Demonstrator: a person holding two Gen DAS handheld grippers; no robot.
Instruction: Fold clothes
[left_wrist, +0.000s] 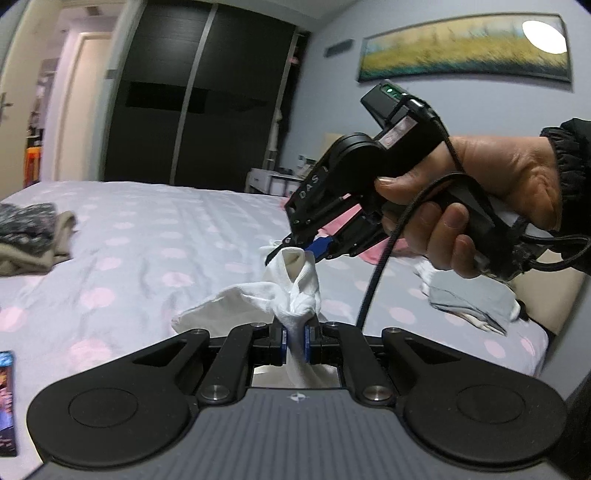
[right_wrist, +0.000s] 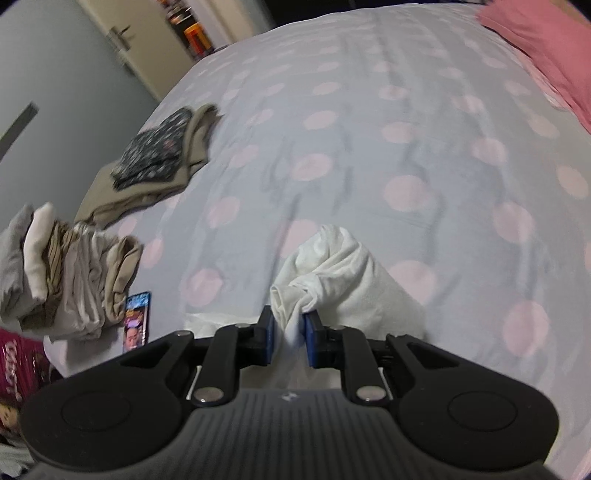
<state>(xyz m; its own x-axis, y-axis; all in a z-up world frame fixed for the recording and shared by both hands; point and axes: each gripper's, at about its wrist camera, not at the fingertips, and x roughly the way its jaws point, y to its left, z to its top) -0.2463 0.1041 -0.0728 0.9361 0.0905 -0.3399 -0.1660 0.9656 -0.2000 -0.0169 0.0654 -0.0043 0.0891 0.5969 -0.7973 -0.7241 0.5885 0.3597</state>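
A white garment (left_wrist: 295, 291) is held up above the polka-dot bed (left_wrist: 147, 236). My left gripper (left_wrist: 295, 338) is shut on one bunched part of it. My right gripper (left_wrist: 295, 253) shows in the left wrist view, held by a hand, pinching the cloth's upper edge. In the right wrist view my right gripper (right_wrist: 289, 338) is shut on the white garment (right_wrist: 343, 273), which hangs bunched ahead of the fingers over the bed (right_wrist: 369, 129).
A patterned and beige garment pile (right_wrist: 159, 162) lies at the bed's left. A stack of folded clothes (right_wrist: 70, 273) and a phone (right_wrist: 136, 321) sit near the left edge. Pink cloth (right_wrist: 546, 48) lies at the far right. Grey and white clothes (left_wrist: 465, 299) lie at the right.
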